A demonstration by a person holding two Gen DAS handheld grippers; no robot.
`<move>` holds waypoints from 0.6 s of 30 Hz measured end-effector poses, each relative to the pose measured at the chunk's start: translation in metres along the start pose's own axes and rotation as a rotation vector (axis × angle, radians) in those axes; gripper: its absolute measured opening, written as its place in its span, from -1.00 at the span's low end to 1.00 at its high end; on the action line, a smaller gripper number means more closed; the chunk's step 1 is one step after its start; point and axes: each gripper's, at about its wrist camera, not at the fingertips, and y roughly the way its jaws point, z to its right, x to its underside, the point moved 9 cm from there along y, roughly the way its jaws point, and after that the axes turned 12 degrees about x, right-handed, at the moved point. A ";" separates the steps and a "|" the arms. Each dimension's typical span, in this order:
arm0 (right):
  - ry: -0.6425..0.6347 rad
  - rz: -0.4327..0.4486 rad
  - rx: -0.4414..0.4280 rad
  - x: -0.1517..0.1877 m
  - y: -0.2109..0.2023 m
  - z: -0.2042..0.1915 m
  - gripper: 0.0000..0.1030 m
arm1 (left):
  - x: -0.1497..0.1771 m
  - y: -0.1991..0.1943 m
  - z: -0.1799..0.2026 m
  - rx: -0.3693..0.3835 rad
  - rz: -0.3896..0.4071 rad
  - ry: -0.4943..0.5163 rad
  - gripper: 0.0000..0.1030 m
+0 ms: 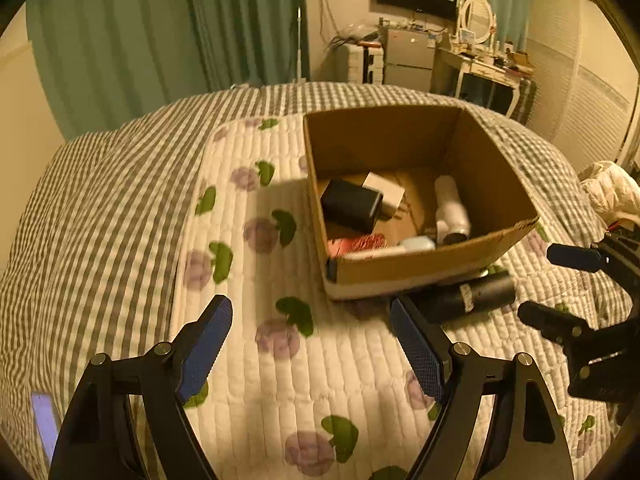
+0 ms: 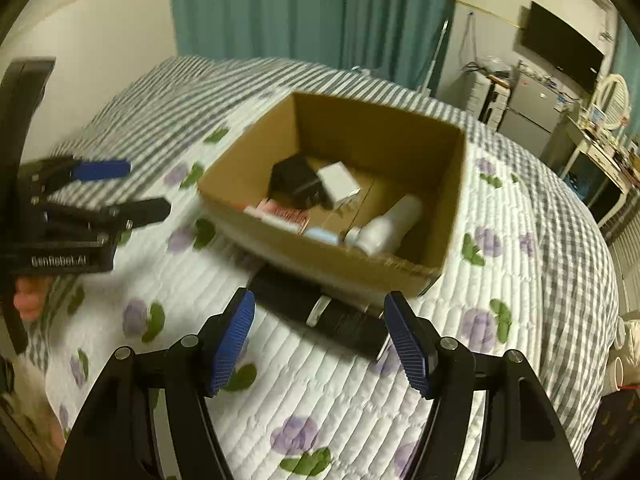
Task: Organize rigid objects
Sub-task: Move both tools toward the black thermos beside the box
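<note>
Between the spread fingers of the right tongs [image 2: 320, 332] lies a dark cylinder [image 2: 320, 312], on its side on the quilted bed cover [image 2: 320, 400], its far flank just beside or touching the near wall of the cardboard box [image 2: 360, 276]. These tongs are wide apart and hold nothing. The left tongs [image 1: 310, 344] are likewise spread and empty, over bare quilt to the left of the box, with the cylinder [image 1: 472, 296] lying off toward their right finger.

Inside the box sit a black block [image 1: 352, 204], a white carton [image 1: 384, 188], a white bottle [image 1: 450, 208] and a pink-and-red item [image 1: 356, 244]; the cylinder looks to be the last piece left outside.

The risks, as I judge them: the cylinder is round and the quilt soft, so a closing finger could roll it under the box edge rather than trap it. The far finger has little room between cylinder and cardboard and may snag the torn rim or shove the box. The right view is blurred, so alignment is hard to confirm. A grip off-centre along the long body could let it tip and slip during the lift.
</note>
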 end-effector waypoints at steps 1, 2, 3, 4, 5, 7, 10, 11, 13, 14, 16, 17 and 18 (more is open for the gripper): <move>-0.010 -0.011 0.000 0.005 0.004 -0.003 0.30 | 0.005 0.002 -0.001 -0.004 -0.008 -0.006 0.63; -0.023 -0.024 0.002 0.010 0.008 -0.005 0.30 | 0.010 0.005 -0.001 -0.004 -0.018 -0.011 0.63; -0.039 -0.034 0.010 0.013 0.013 -0.007 0.30 | 0.016 0.009 -0.001 -0.009 -0.030 -0.016 0.63; -0.062 -0.043 0.021 0.017 0.018 -0.008 0.30 | 0.022 0.013 -0.002 -0.012 -0.043 -0.021 0.63; -0.091 -0.050 0.035 0.021 0.024 -0.010 0.30 | 0.026 0.017 -0.003 -0.013 -0.054 -0.023 0.63; -0.130 -0.065 0.050 0.027 0.035 -0.010 0.30 | 0.035 0.026 -0.003 -0.015 -0.080 -0.029 0.63; -0.190 -0.080 0.074 0.034 0.053 -0.012 0.30 | 0.046 0.040 -0.004 -0.018 -0.114 -0.034 0.63; -0.212 -0.085 0.081 0.035 0.059 -0.013 0.30 | 0.050 0.045 -0.004 -0.017 -0.126 -0.038 0.63; -0.237 -0.093 0.085 0.036 0.068 -0.013 0.30 | 0.053 0.051 -0.003 -0.014 -0.139 -0.039 0.63; -0.245 -0.097 0.082 0.036 0.072 -0.014 0.30 | 0.053 0.054 -0.003 -0.012 -0.144 -0.037 0.63; -0.259 -0.100 0.089 0.035 0.081 -0.015 0.30 | 0.055 0.059 -0.003 -0.015 -0.153 -0.033 0.63; -0.265 -0.099 0.092 0.033 0.085 -0.015 0.30 | 0.055 0.062 -0.004 -0.016 -0.158 -0.034 0.63; -0.260 -0.105 0.088 0.032 0.090 -0.014 0.31 | 0.056 0.065 -0.004 -0.013 -0.163 -0.038 0.63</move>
